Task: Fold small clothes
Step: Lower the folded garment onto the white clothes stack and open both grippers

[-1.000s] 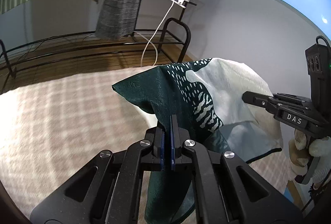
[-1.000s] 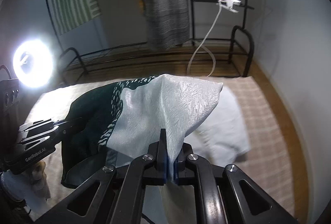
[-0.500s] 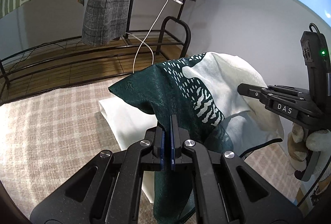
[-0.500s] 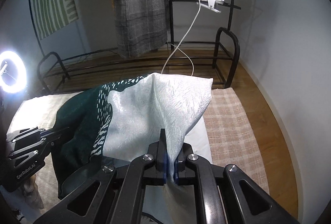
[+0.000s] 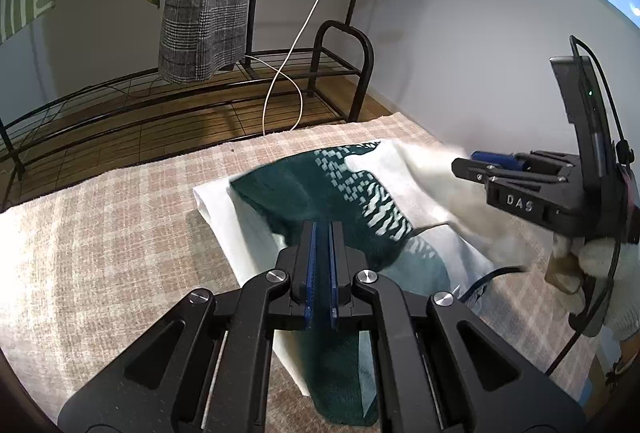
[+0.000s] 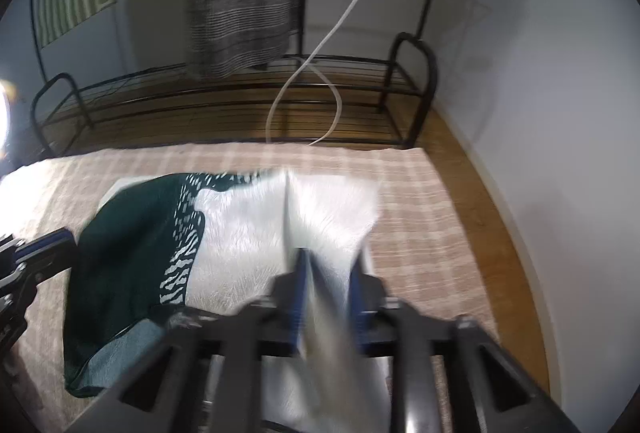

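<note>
One small garment point(image 5: 352, 205), dark green velvety fabric on one side and white textured fabric on the other, with a dashed and zebra-like white print along the colour boundary. It lies draped over a white folded cloth point(image 5: 224, 217) on the beige-and-pink checked blanket point(image 5: 100, 233), folded over itself; a paler teal underside shows at the near edge. The white half is blurred in both views.

Count: one garment, one white cloth beneath, two grippers.

Left gripper point(image 5: 321, 269): blue-padded jaws slightly apart with a narrow gap, the green fabric lying between and below them; cannot tell whether the pads still pinch it.

Right gripper point(image 6: 326, 297): jaws clearly parted, a ridge of white fabric standing between the blue pads, touching neither firmly as far as the blur allows.

Beyond the blanket: one black metal rack point(image 5: 340, 73), one grey checked cloth point(image 5: 204, 1) hanging, one white cable point(image 5: 288, 77) from a white clip.
</note>
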`<state>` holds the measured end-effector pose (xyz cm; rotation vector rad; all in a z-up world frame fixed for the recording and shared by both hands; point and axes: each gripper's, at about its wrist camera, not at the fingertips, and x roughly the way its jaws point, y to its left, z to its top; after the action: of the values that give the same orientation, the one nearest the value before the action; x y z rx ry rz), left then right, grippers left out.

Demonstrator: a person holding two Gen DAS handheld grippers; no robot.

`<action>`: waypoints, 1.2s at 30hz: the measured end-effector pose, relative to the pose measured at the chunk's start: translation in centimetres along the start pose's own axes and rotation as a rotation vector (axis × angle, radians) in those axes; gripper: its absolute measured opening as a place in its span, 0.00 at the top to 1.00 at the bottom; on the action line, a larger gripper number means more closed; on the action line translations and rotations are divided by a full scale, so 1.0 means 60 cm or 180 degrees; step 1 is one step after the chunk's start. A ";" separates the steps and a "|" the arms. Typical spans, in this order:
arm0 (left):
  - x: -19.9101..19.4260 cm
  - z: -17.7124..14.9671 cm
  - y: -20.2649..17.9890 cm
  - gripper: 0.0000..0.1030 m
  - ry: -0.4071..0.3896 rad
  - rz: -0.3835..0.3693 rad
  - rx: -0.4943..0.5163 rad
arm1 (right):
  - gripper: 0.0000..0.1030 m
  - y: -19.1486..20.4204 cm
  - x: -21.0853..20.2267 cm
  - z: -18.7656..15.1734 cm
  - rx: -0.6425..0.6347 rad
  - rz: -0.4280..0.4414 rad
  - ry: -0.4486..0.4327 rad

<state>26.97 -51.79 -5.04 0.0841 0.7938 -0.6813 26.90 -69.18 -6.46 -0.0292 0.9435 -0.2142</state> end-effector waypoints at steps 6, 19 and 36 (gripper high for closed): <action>-0.033 0.000 0.007 0.98 -0.0054 0.0012 -0.0035 | 0.69 -0.011 -0.031 0.002 0.0096 0.0020 -0.0096; -0.189 -0.004 -0.011 0.98 -0.0345 0.0024 0.0054 | 0.69 0.043 -0.179 -0.003 0.0057 0.0126 -0.0394; -0.444 -0.115 0.029 0.79 -0.0588 0.0103 0.0122 | 0.68 0.199 -0.396 -0.107 0.0003 0.0055 -0.0664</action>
<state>10.31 -34.06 7.96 0.0675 0.6011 -0.6635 10.28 -52.44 7.35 -0.0417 0.7357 -0.1918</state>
